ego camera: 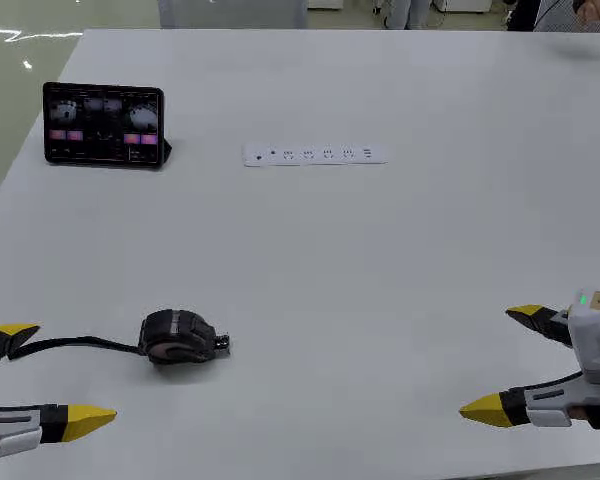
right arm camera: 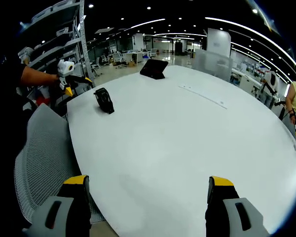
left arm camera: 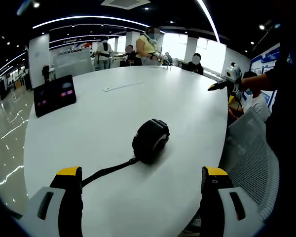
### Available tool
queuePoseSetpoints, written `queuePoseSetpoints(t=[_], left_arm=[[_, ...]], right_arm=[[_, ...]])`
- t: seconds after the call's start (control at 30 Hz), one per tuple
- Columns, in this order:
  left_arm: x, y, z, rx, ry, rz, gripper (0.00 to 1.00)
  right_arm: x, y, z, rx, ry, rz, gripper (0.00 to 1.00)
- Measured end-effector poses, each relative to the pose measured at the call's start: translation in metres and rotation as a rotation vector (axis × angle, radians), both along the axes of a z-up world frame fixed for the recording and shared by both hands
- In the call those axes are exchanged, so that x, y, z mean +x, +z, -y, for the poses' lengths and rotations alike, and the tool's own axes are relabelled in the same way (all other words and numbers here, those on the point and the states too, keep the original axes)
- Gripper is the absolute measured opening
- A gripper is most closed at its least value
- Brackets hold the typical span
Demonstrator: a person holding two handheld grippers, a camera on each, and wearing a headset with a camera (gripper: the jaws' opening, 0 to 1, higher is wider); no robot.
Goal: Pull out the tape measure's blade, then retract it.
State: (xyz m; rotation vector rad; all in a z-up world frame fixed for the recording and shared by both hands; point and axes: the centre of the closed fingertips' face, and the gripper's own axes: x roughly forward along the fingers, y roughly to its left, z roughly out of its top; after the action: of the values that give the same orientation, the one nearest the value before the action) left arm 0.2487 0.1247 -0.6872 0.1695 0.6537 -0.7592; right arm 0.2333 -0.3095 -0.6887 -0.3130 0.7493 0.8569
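Note:
A black tape measure (ego camera: 178, 337) lies on the white table (ego camera: 310, 250), its blade drawn in and a black wrist strap (ego camera: 75, 344) trailing to the left. My left gripper (ego camera: 42, 380) stands open at the table's front left, with the strap's end near its upper yellow tip. The left gripper view shows the tape measure (left arm camera: 151, 140) ahead of the open left gripper (left arm camera: 142, 182), apart from it. My right gripper (ego camera: 505, 365) is open at the front right, far from the tape measure (right arm camera: 104, 100), with nothing between the right gripper's tips (right arm camera: 147, 190).
A dark tablet (ego camera: 103, 124) stands propped at the back left. A white power strip (ego camera: 315, 154) lies at the back centre. A grey mesh chair (right arm camera: 42, 158) sits by the table's near edge. Several people stand beyond the far edge.

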Motion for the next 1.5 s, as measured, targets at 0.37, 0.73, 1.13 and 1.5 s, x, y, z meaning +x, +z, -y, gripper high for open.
queuePoseSetpoints(t=[0.37,0.73,1.13,1.5], left_arm=[[0.011,0.007,0.006,0.032,-0.067,-0.006,0.99],[0.013,0.000,0.020,0.105,-0.179,-0.065,0.99],[0.023,0.002,0.040,0.152,-0.288,-0.056,0.99],[0.020,-0.012,0.061,0.253,-0.438,-0.088,0.99]], right_arm=[[0.014,0.013,-0.030,0.023,0.076,0.033,0.99],[0.027,0.012,-0.048,0.020,0.125,0.034,0.99],[0.036,0.015,-0.073,0.036,0.166,0.052,0.99],[0.042,0.015,-0.102,0.039,0.220,0.059,0.99]])
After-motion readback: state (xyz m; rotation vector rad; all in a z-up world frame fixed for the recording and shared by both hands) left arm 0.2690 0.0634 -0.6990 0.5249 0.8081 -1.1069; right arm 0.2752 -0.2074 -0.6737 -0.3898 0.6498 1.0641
